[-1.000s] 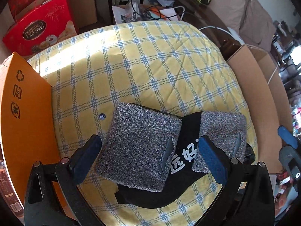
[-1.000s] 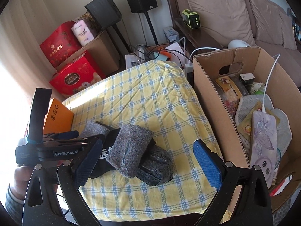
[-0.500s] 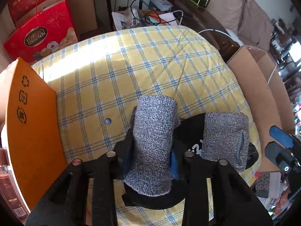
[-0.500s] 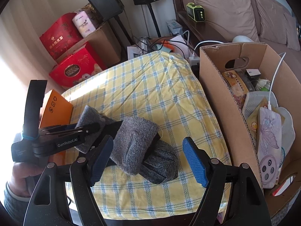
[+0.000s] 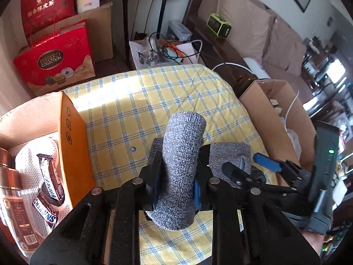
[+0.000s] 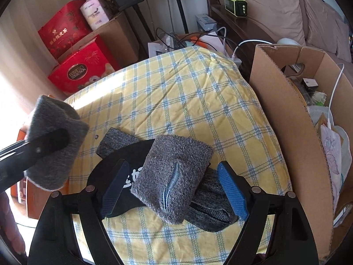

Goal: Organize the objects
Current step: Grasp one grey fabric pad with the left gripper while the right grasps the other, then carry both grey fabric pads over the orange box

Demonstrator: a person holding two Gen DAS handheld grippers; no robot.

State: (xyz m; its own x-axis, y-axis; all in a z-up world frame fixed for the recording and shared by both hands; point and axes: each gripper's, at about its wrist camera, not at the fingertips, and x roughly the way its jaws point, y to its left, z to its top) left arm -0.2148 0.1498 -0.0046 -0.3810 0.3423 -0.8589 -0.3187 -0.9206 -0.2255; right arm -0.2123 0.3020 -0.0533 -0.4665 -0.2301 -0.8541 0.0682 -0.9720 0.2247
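My left gripper (image 5: 179,172) is closing on a light grey knit band (image 5: 183,154), pads pressed on both sides, and holds it above the yellow checked cloth (image 6: 187,101). In the right wrist view that band (image 6: 53,145) hangs at the left. My right gripper (image 6: 172,187) straddles a second grey knit band (image 6: 176,172). Its jaws are opening, and the blue pads (image 6: 231,192) stand clear of the band. This band lies on a black cloth with white characters (image 6: 123,161) and a darker grey knit piece (image 6: 211,203). Another dark grey piece (image 6: 114,141) lies behind.
An orange-sided cardboard box (image 5: 70,145) at the left holds Snickers bars (image 5: 50,181) and a jar. A tall cardboard box (image 6: 286,121) full of odds and ends stands at the right. Red gift boxes (image 6: 79,72), cables and a sofa lie beyond the cloth.
My left gripper shut on the first grey band and lifted it off the pile. My right gripper came down and forward until its jaws stood either side of the second band.
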